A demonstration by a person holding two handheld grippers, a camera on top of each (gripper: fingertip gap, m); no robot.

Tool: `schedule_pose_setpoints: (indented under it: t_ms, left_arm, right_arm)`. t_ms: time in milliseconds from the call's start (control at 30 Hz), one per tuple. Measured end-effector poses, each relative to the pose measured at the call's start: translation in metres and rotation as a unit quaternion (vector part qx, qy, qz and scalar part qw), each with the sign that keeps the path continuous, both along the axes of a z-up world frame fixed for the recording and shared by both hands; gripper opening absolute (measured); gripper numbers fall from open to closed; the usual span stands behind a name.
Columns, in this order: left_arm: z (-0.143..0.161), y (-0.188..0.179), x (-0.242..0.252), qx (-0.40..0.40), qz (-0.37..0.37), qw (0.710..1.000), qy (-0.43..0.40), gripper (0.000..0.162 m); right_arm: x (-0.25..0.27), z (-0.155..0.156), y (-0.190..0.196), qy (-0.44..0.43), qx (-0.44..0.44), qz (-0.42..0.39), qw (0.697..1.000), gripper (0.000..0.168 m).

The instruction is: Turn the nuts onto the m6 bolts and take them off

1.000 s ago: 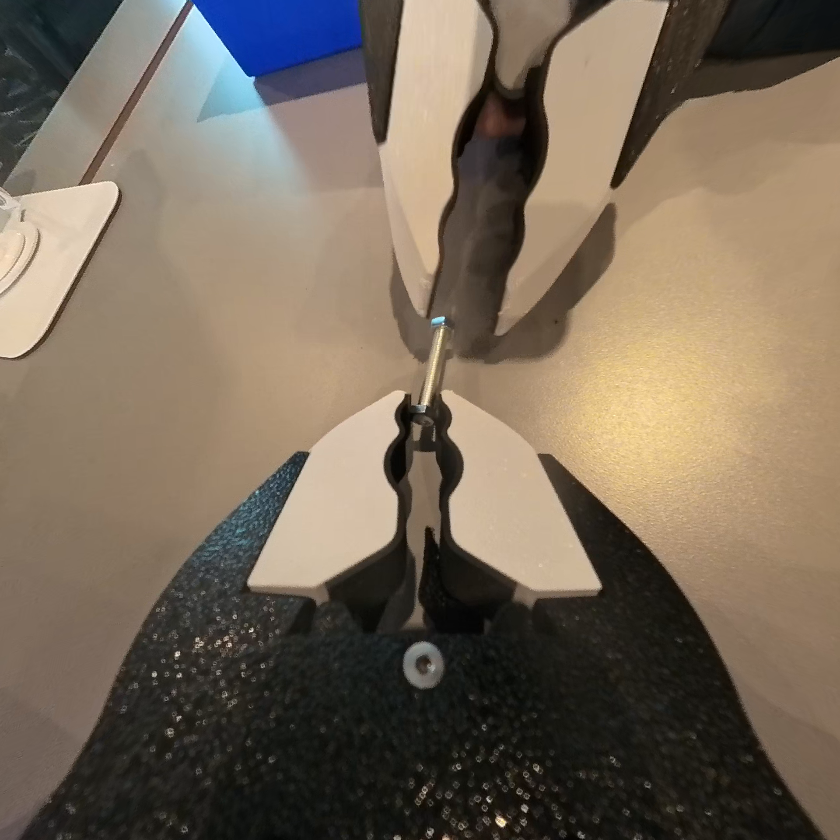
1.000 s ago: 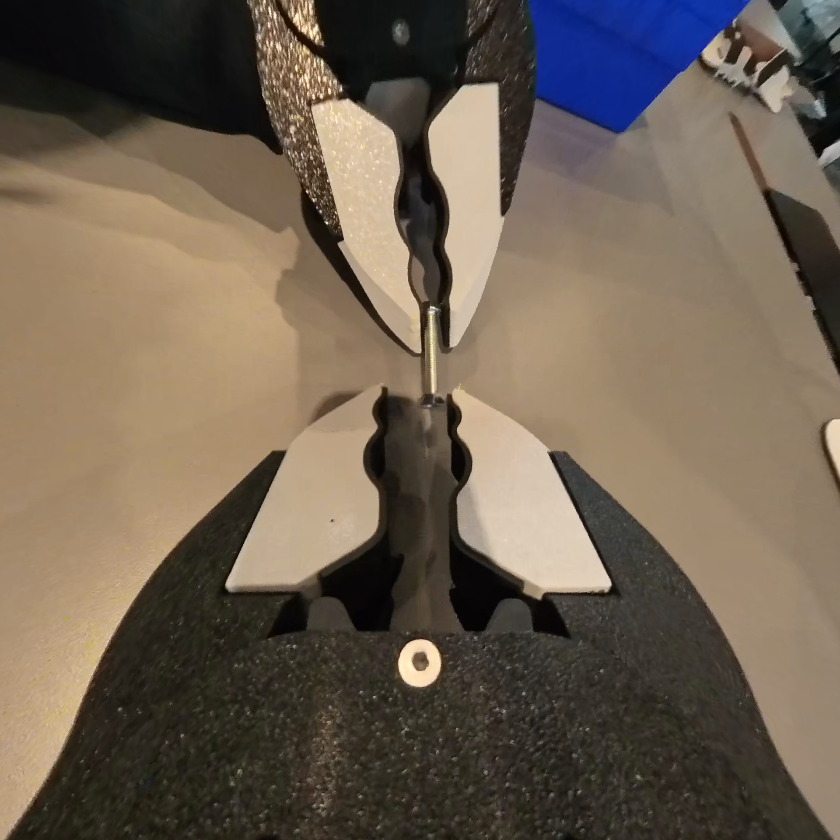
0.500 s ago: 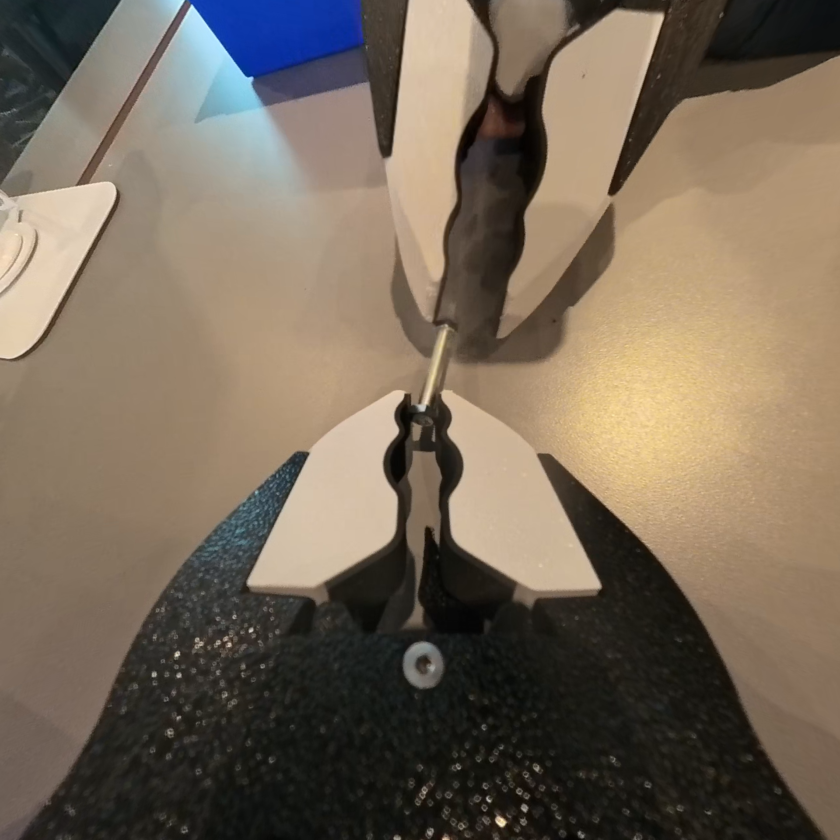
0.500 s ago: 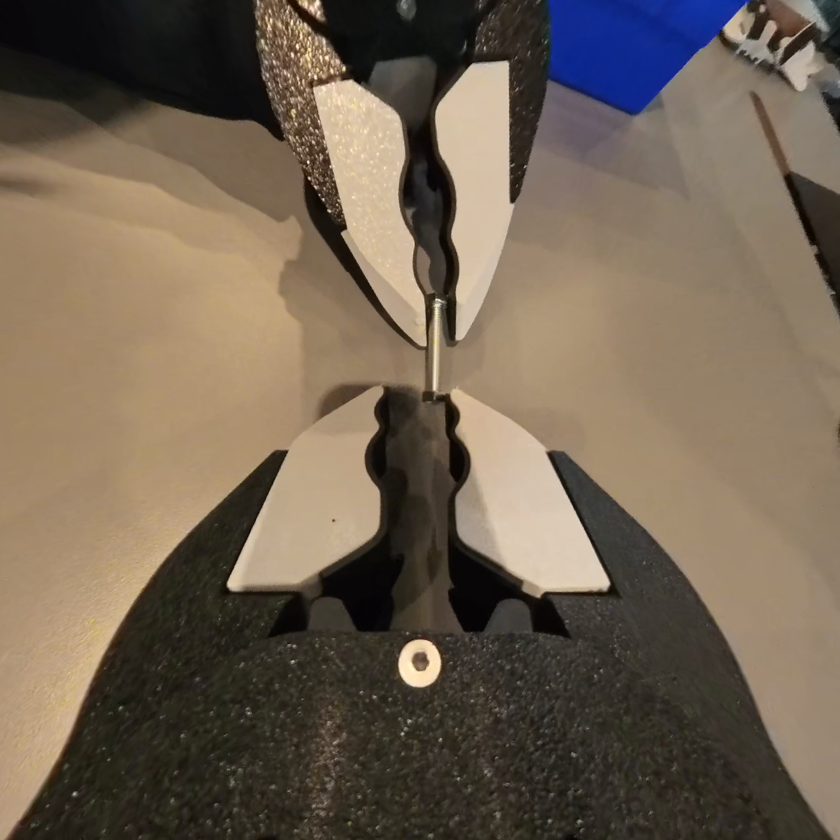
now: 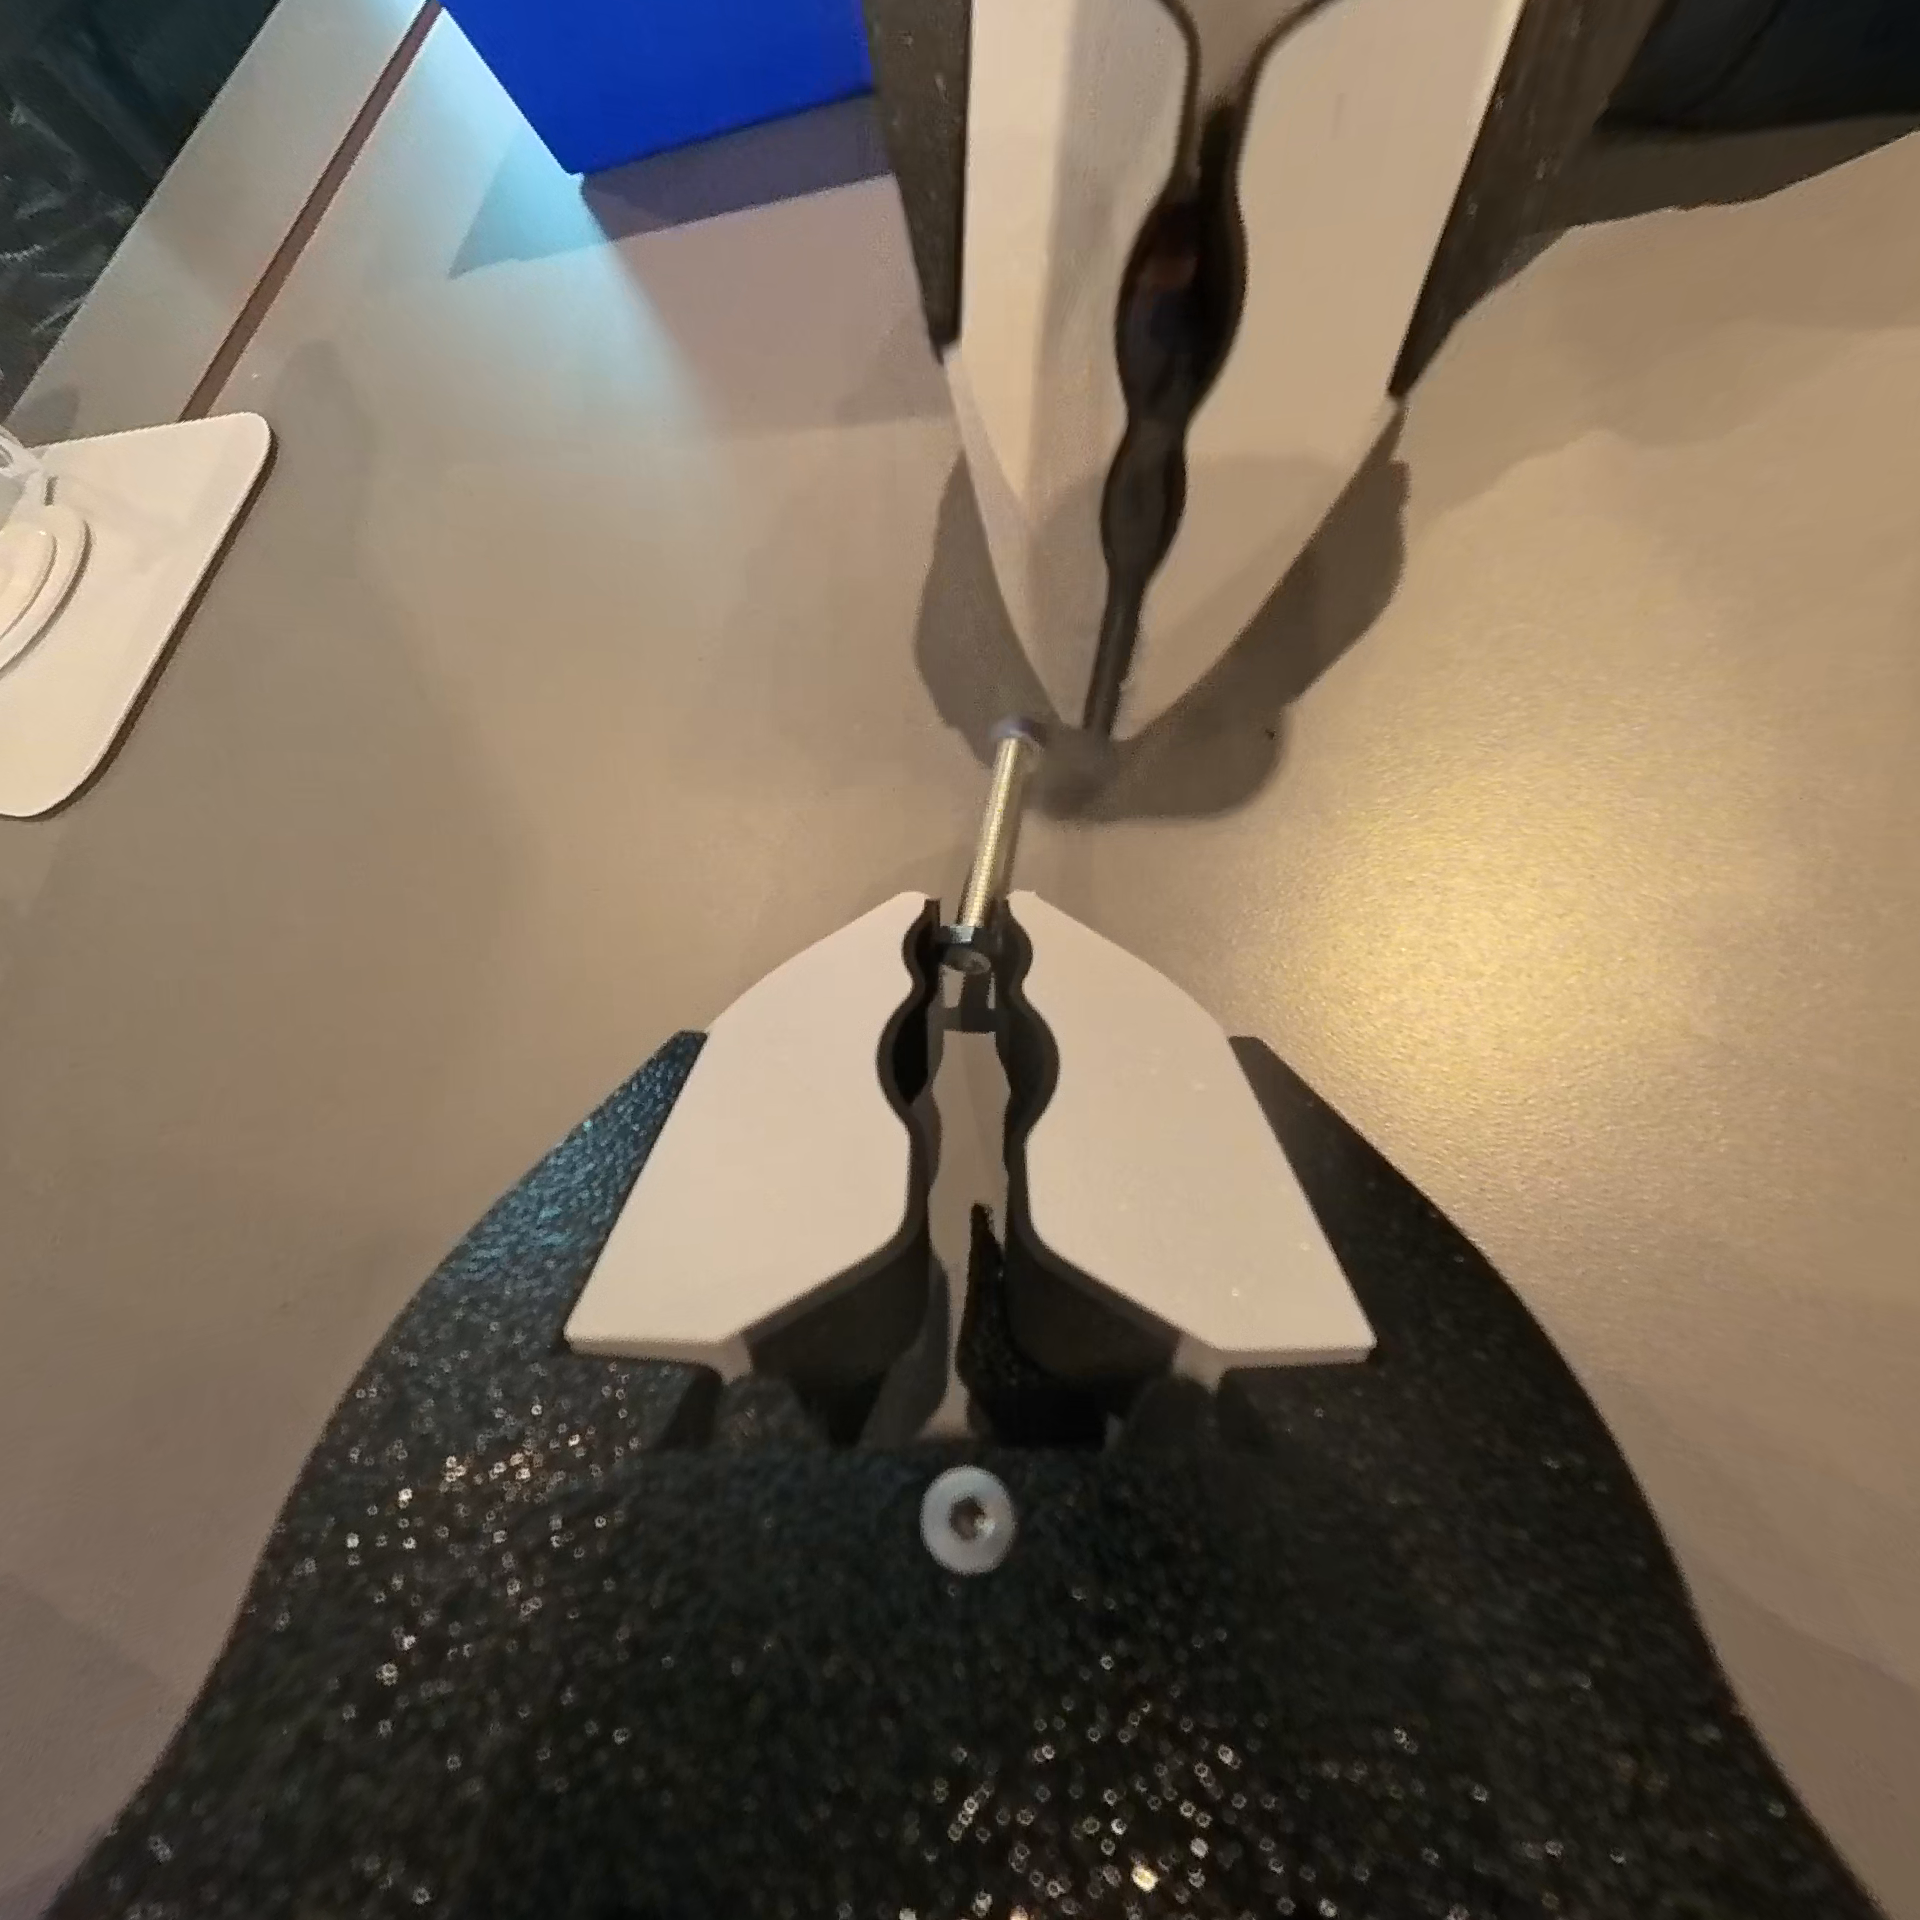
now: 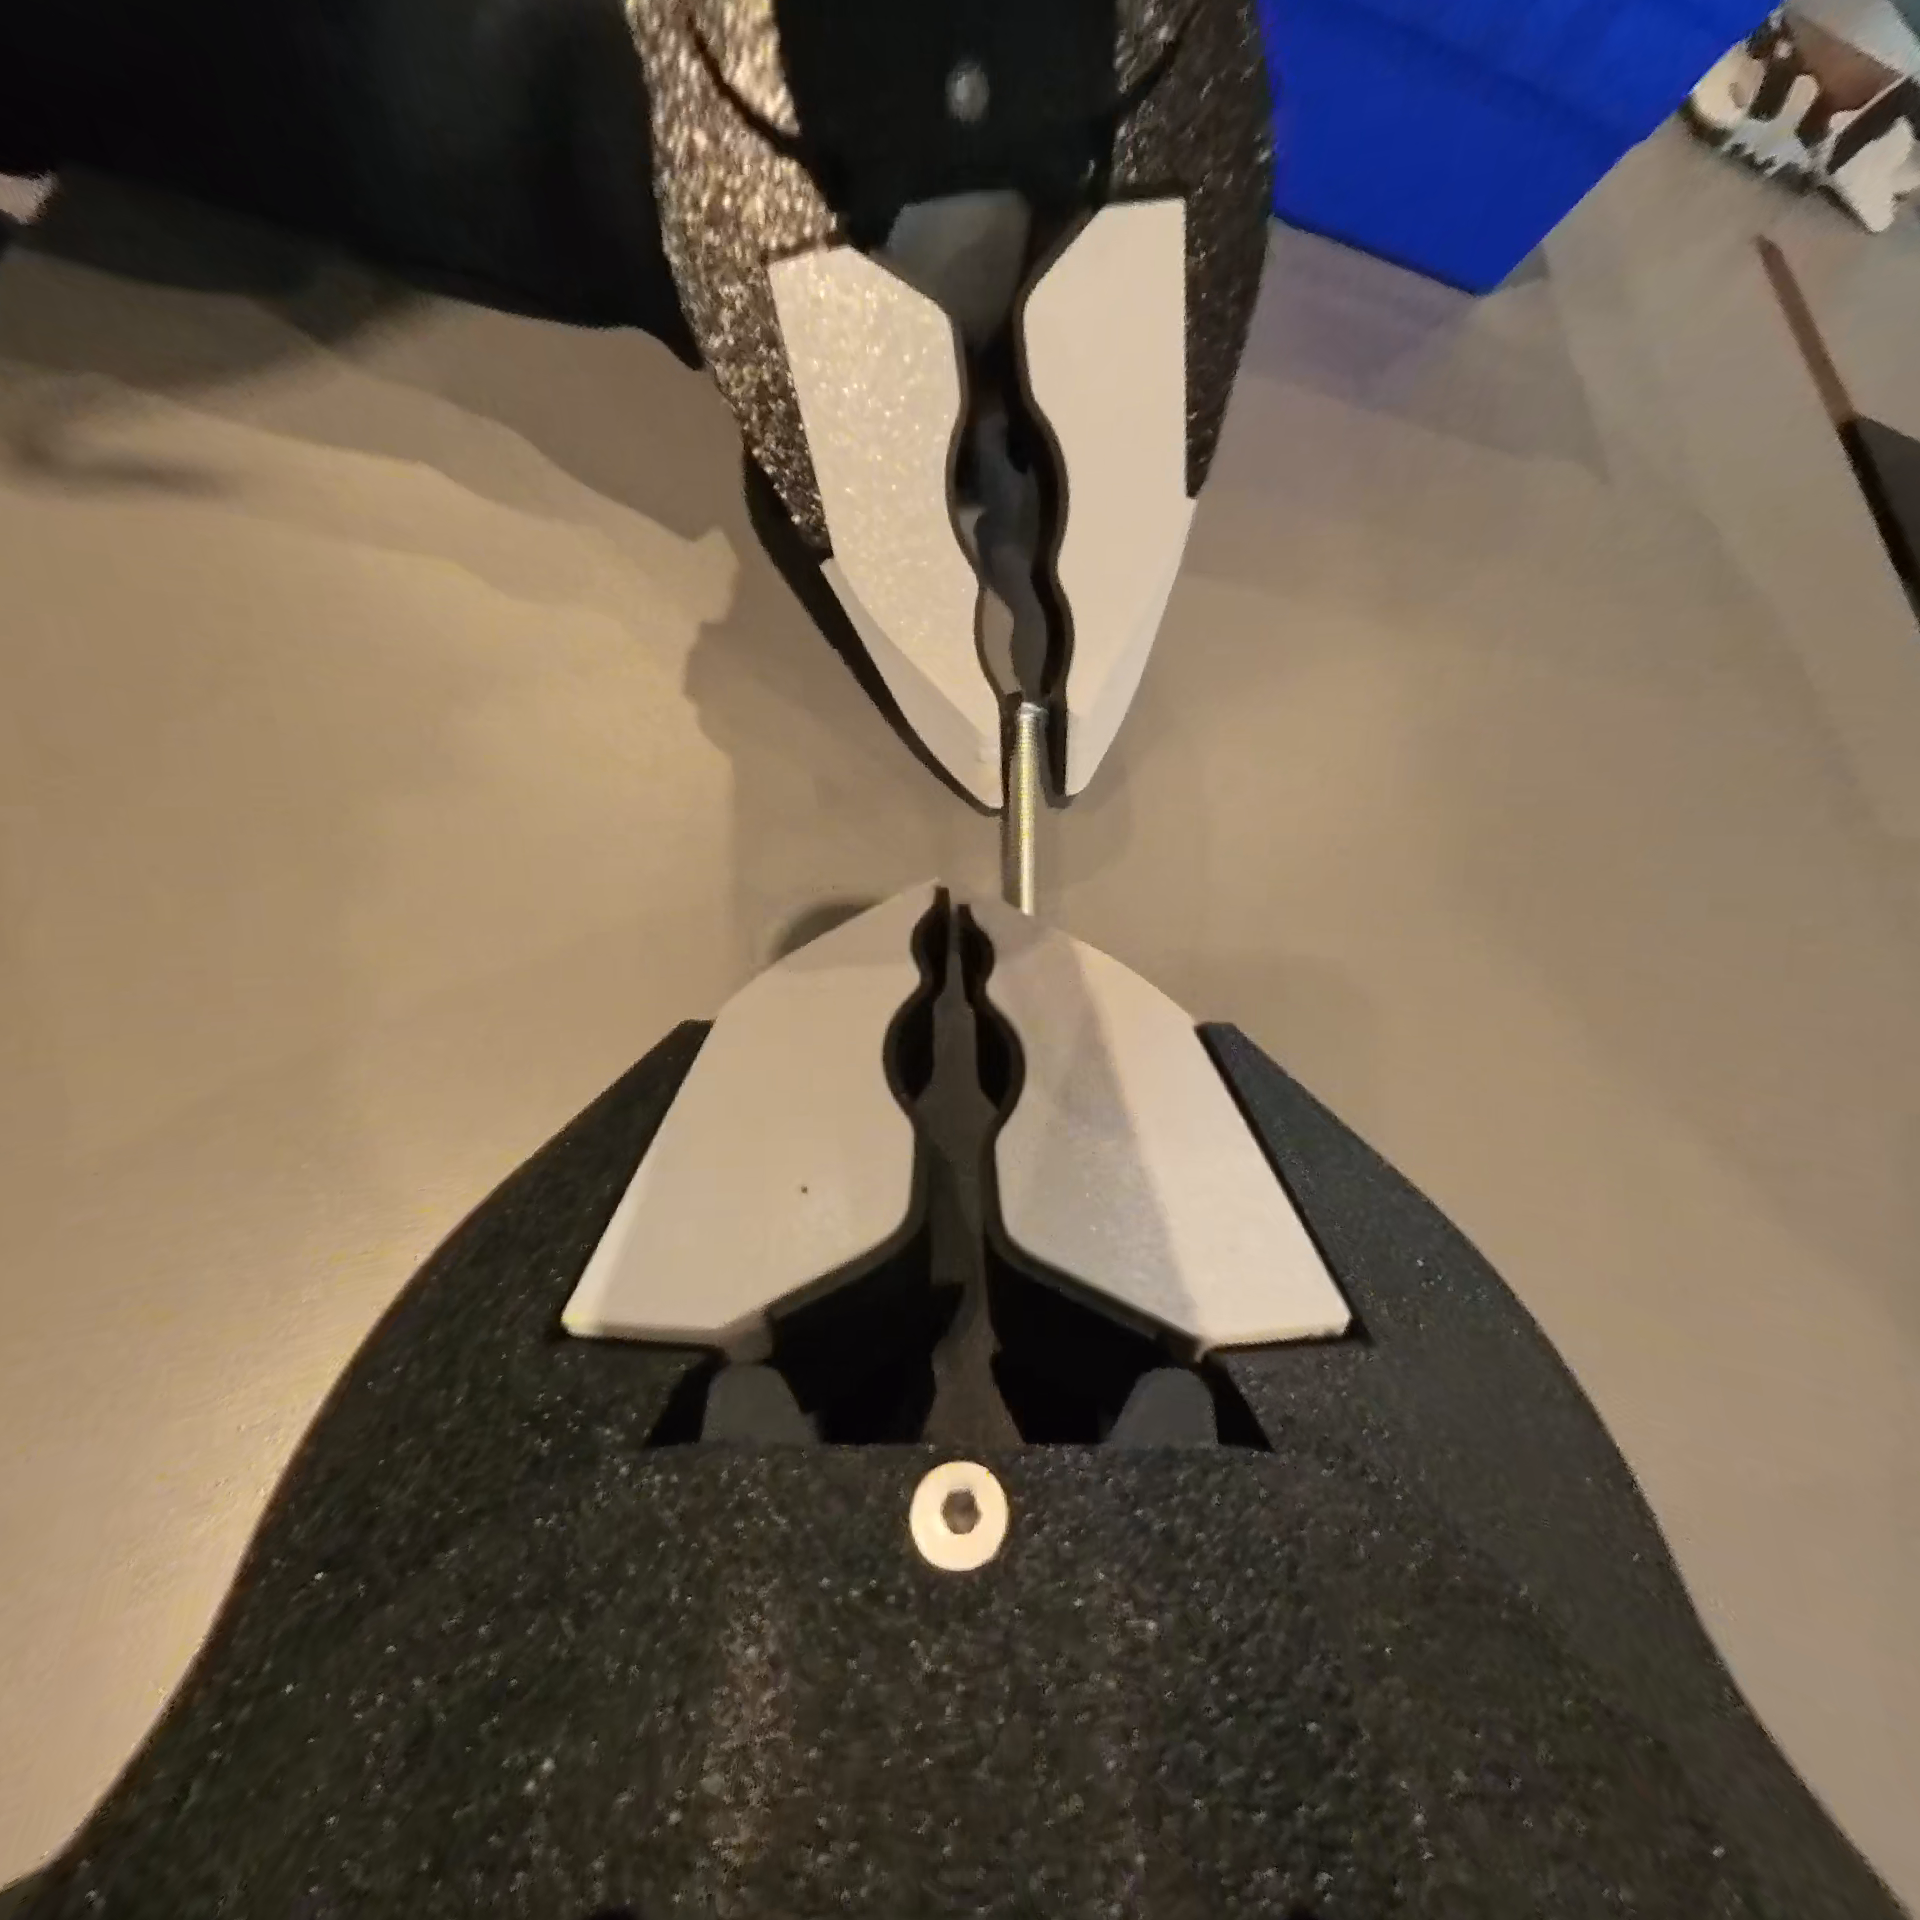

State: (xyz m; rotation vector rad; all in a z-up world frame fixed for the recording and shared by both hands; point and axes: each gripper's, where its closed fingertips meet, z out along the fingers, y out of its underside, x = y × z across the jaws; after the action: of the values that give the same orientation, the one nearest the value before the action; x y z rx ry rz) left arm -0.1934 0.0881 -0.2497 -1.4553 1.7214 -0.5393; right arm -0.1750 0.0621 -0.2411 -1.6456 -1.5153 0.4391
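Left wrist view. Left gripper point(image 5: 971, 914) clamped narrow on the near end of the bolt point(image 5: 995, 821), gripping a small hex piece point(image 5: 961, 938) at the fingertips; nut or bolt head, cannot tell. Bolt held clear above the table point(image 5: 520, 935), shaft pointing straight ahead from the claw and tilted slightly right. Right gripper point(image 5: 1091, 727) opposite, tips facing. Closed to a thin slit now, where half a second ago a wide gap received the bolt's far end. Far end now just outside those tips, on their left – not between them. Blue box point(image 5: 665, 73) far ahead and to the left; white base plate point(image 5: 104, 603) well off to the left.

Right wrist view. Right gripper point(image 6: 951, 909) drawn almost shut, nothing visible between its fingers – wide half a second ago. Bolt point(image 6: 1023, 821) just ahead, right of the tip line, lower end hidden behind the right finger. Upper end seated between the fingers of the left gripper point(image 6: 1027, 795) as before.
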Motion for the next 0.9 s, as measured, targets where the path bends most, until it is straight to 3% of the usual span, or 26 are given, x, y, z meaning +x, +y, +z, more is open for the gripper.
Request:
schedule_pose_setpoints:
  t_ms: [167,500,667,900]
  left_arm:
    - [0.0,0.0,0.0,0.0,0.0,1.0,0.0,0.01]
    - [0.0,0.0,0.0,0.0,0.0,1.0,0.0,0.01]
    - [0.0,0.0,0.0,0.001,0.0,1.0,0.0,0.01]
    - [0.0,0.001,0.001,0.002,0.0,1.0,0.0,0.01]
  right_arm:
    - [0.004,0.002,0.011,-0.002,0.037,-0.024,0.999,0.015]
    - [0.021,-0.001,0.013,-0.009,-0.007,-0.048,0.999,0.013]
    - [0.029,0.0,-0.012,0.017,-0.154,-0.028,0.987,0.018]
    - [0.029,-0.01,-0.02,-0.022,-0.15,-0.008,0.988,0.015]
